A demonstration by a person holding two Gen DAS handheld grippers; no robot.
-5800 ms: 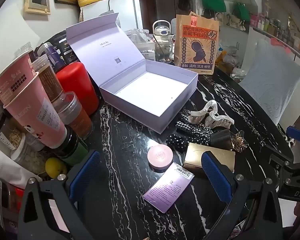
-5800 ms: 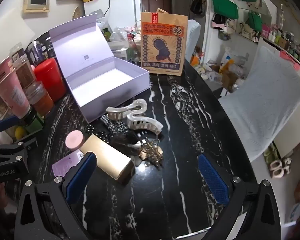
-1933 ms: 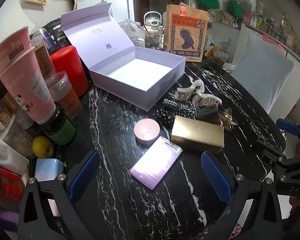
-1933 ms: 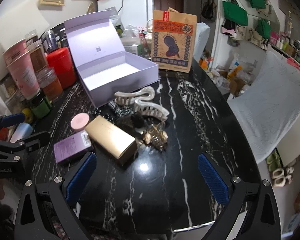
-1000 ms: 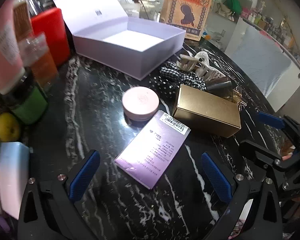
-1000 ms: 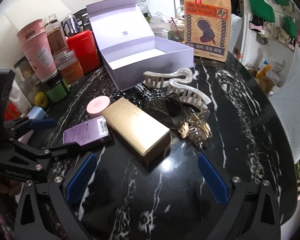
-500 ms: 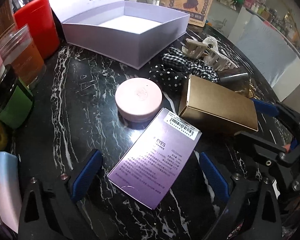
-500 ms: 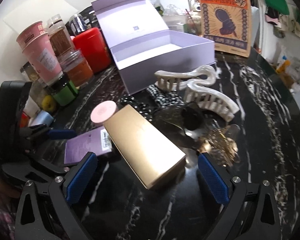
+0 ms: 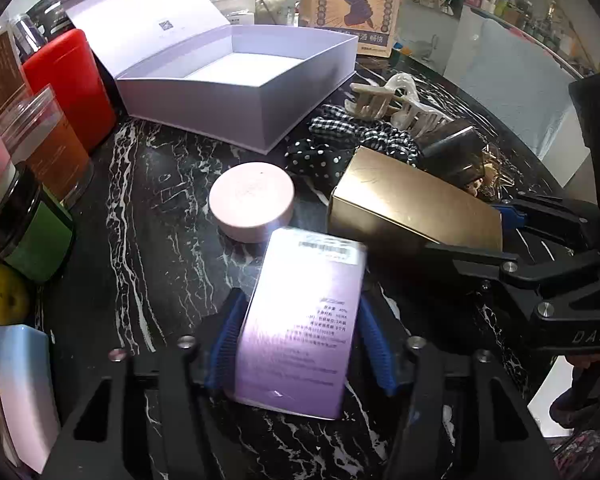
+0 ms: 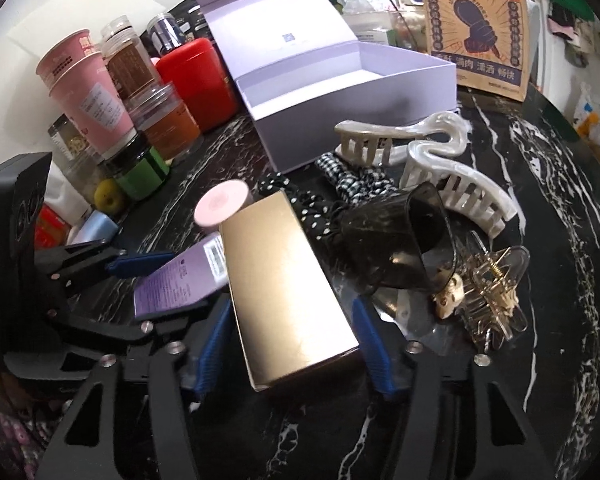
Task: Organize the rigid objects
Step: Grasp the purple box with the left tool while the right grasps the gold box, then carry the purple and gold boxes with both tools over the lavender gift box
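Note:
My left gripper (image 9: 300,344) is shut on a flat purple box (image 9: 300,328), its front end lifted off the black marble table (image 9: 148,240). My right gripper (image 10: 292,344) is shut on a gold box (image 10: 284,280), its blue pads against both long sides. The purple box (image 10: 180,280) and gold box (image 9: 412,204) lie side by side. A pink round compact (image 9: 252,200) sits just beyond them. The open lilac box (image 9: 244,76) stands empty at the back, lid up.
White claw clips (image 10: 440,160), a dark clip (image 10: 396,248), a gold clip (image 10: 488,292) and dotted scrunchies (image 9: 340,148) lie to the right. Cups, jars and a red canister (image 9: 72,84) crowd the left edge. A paper bag (image 10: 480,24) stands behind.
Both grippers came down and forward onto the table and closed: the left on the purple box, the right on the gold box. The purple box has tilted up.

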